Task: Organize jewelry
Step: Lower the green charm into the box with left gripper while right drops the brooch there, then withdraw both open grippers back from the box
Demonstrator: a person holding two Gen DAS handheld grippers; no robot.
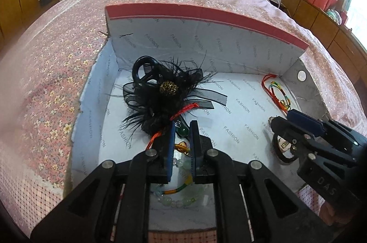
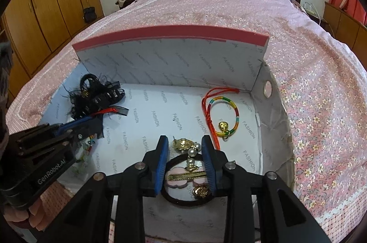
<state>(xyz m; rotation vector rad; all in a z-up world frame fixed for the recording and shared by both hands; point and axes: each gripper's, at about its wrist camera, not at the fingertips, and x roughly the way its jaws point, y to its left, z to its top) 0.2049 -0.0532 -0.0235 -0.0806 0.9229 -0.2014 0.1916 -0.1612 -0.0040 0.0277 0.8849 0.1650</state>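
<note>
Cardboard, printed all over with "FASHION", forms the open box (image 1: 229, 52) sitting on the pink flowered bed (image 1: 57, 73), and both of my tongs hang inside it. My left tongs (image 1: 182, 128) stand slightly parted over the box floor, gripping nothing that I can see; between and just beyond their blue pads lie a green bead pendant (image 1: 182, 131) and a pale bead bracelet (image 1: 176, 199) with a green-and-orange cord. Just ahead of them sits the black feather hair clip (image 1: 160, 91), a red cord (image 1: 183, 111) running across it.

My right tongs (image 2: 185, 146) are open wider, also empty, hovering above a black hair tie (image 2: 183, 197) that rings a pink hair clip with a gold bar (image 2: 187, 176), a gold charm (image 2: 200, 191), and pearl-and-gold earrings (image 2: 190, 149) (these touch one another in a small heap). Farther toward the right wall lies a rainbow cord bracelet (image 2: 226, 114) with a gold heart, joined to an orange-red string (image 2: 209, 112).
</note>
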